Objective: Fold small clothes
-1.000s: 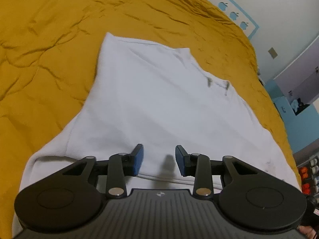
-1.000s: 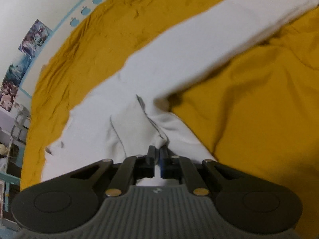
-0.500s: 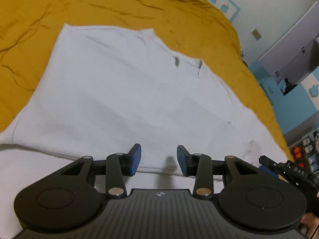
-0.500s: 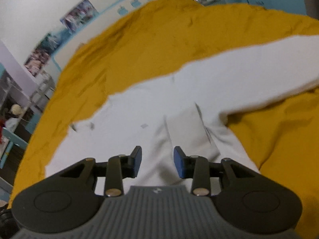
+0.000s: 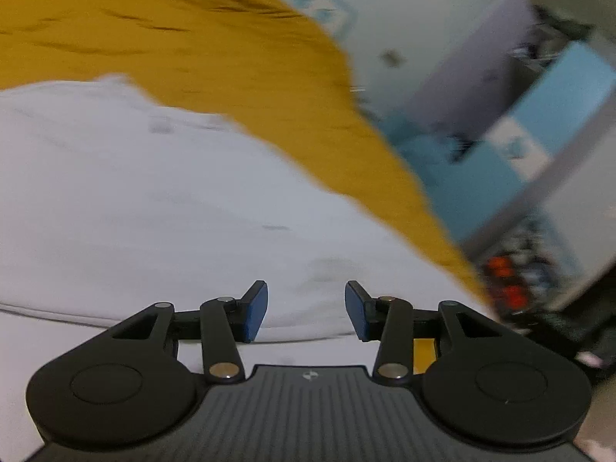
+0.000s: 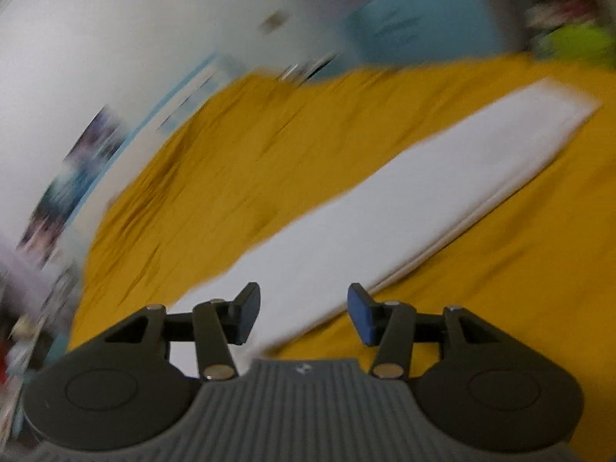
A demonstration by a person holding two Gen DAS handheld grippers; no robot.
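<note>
Opening both tools, left tool (image 5: 306, 310) and right tool (image 6: 303, 313), empty over the white cotton garment (image 5: 161, 208) on the mustard-yellow bed (image 6: 238, 161); next, regrasping an edge for another fold.

Left hand-held gripper (image 5: 306, 310): jaws opening, blue pads (image 5: 254, 310) apart, nothing gripped, pointed downward. Right hand-held gripper (image 6: 304, 313): jaws opening, pads (image 6: 362, 319) apart, nothing gripped, pointed downward.
</note>
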